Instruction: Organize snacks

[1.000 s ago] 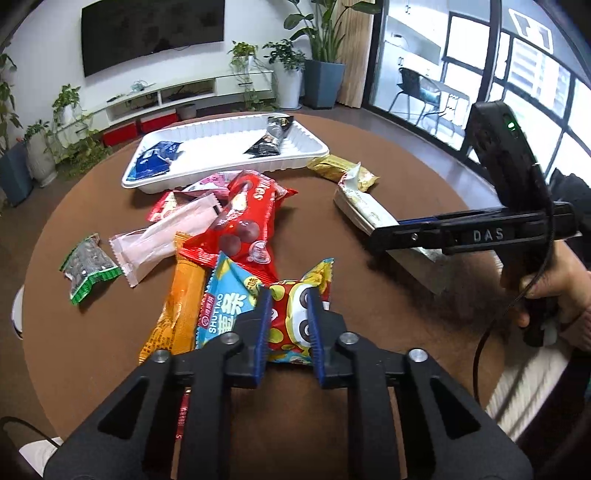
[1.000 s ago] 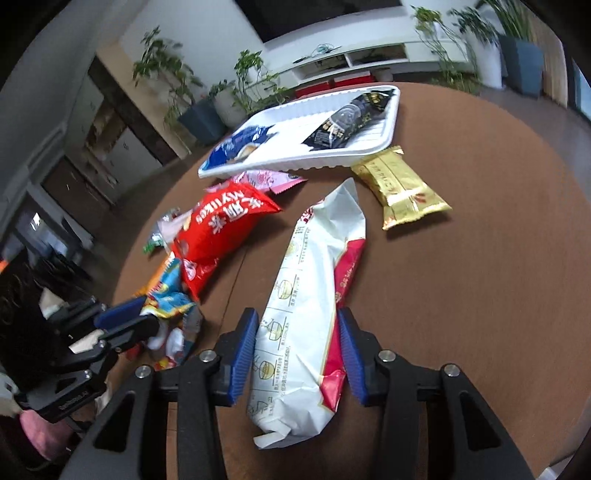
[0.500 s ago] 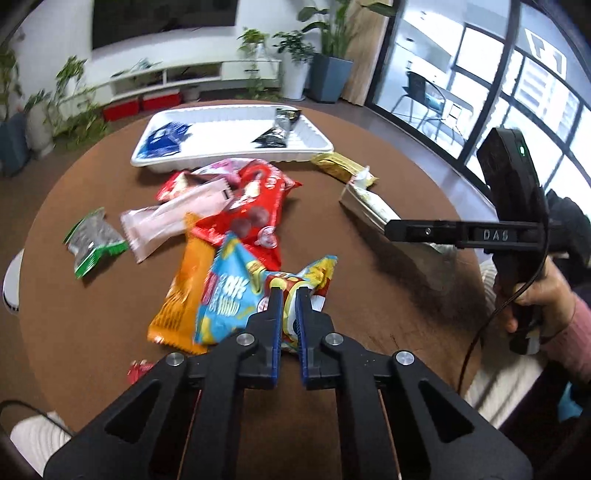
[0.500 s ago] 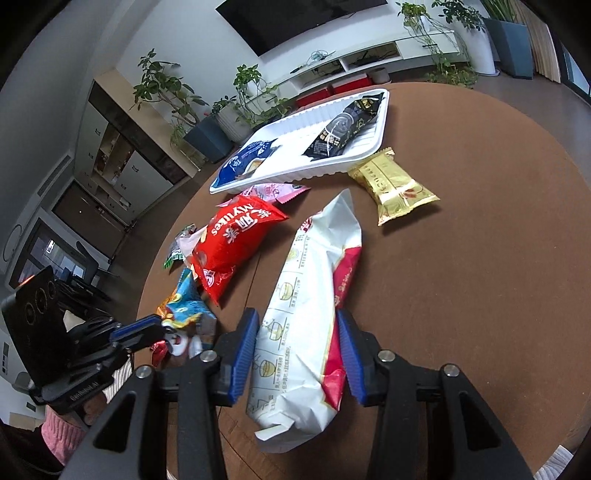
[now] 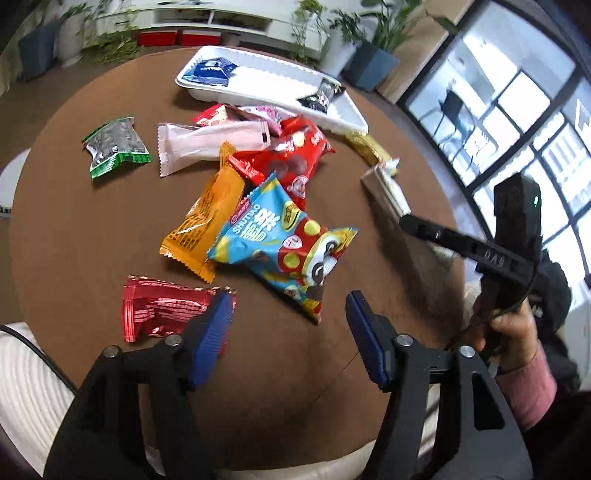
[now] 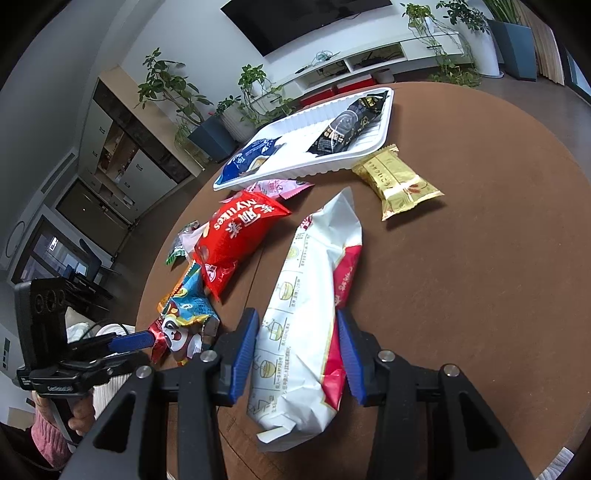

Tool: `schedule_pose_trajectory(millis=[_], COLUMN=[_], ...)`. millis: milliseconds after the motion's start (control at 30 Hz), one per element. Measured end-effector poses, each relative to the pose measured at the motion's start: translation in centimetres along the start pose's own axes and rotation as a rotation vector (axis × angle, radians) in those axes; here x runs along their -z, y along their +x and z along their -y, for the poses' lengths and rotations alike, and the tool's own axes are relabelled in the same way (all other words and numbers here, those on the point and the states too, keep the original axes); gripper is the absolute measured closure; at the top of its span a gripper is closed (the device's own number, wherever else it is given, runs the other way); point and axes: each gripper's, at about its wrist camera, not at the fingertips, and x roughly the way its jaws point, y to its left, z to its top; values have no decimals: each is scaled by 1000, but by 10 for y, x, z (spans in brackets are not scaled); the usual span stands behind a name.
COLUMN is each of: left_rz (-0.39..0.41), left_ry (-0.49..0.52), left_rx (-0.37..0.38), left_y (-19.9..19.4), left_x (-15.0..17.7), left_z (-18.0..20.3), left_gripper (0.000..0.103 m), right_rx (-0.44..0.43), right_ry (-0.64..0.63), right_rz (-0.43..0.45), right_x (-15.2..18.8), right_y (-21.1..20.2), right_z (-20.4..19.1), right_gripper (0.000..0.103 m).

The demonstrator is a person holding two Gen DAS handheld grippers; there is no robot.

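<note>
Tongs on the left (image 5: 290,321) are opening, nothing between the blue pads; a blue snack bag (image 5: 280,240) lies just ahead on the brown table (image 5: 92,236). Right tongs (image 6: 297,347) clasp a long white packet (image 6: 314,314). Beyond sits a white tray (image 6: 295,162).

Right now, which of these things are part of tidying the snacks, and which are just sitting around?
Part of the job: white tray; loose packets such as the blue cartoon packet, red foil packet, gold packet; long white bag between the right tool's pads.

Just around: potted plants, television, cabinets.
</note>
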Motion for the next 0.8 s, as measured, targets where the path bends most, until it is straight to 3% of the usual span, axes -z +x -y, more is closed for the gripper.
schedule_pose_trajectory(millis=[100,200,367,600,800], left_rz=[2,-29,-28,-45,-54], left_ry=[-39,-116,-145,-308,-361], left_rx=[-25,11,4,14,-48], left_y=[6,16,30,43,51], left_x=[-5,-10,-22,-41,-46], left_z=[-1,-3,9,2,1], left_gripper=[41,41,41,41,41], right_rx=[-7,-11,-20,-26,-5], right_ry=[7,10,20,20,-15], right_rz=[2,5,15,14,-11], right_x=[1,0,-1,0,2], right_y=[0,0,-3,-3,3], right_z=[3,5,9,9,3], right_gripper=[57,57,57,57,54])
